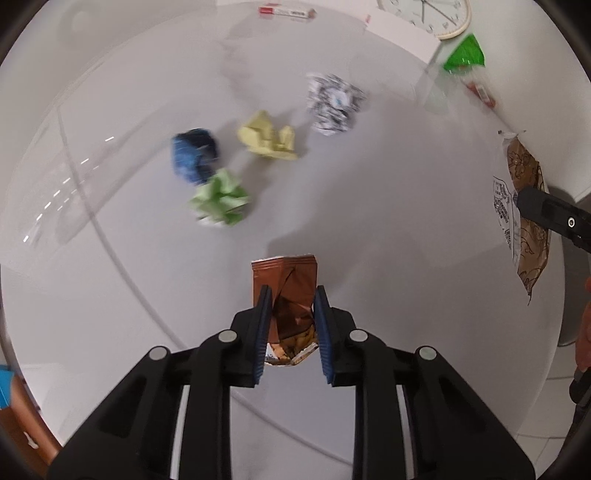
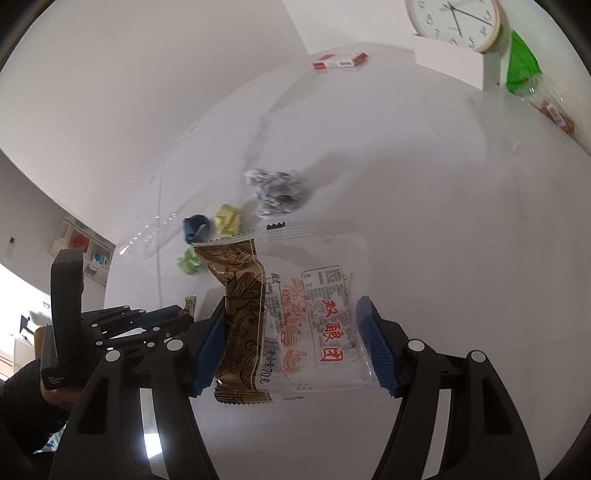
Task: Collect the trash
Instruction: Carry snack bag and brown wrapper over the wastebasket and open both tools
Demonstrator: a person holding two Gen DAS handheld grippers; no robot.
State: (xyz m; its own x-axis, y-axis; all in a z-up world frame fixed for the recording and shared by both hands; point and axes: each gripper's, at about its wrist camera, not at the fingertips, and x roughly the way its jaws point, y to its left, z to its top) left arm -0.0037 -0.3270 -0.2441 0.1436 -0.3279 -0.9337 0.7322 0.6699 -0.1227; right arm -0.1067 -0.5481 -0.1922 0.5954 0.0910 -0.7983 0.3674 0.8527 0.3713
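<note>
My left gripper (image 1: 292,295) is shut on a crumpled brown snack wrapper (image 1: 290,284) just above the white table (image 1: 388,221). My right gripper (image 2: 291,306) stands wide, its fingers on either side of a flat clear-and-gold snack packet (image 2: 295,314) with red print; I cannot tell whether the pads touch it. The packet also shows at the right edge of the left wrist view (image 1: 524,218). Paper balls lie on the table: blue (image 1: 194,155), green (image 1: 219,199), yellow (image 1: 267,136) and black-and-white (image 1: 334,101).
A clear plastic bag (image 1: 55,192) lies at the table's left. A wall clock (image 1: 436,14), a white box (image 1: 399,33), a green-topped clear bag (image 1: 465,55) and a red-white box (image 1: 288,13) are at the back. The table edge is at the right.
</note>
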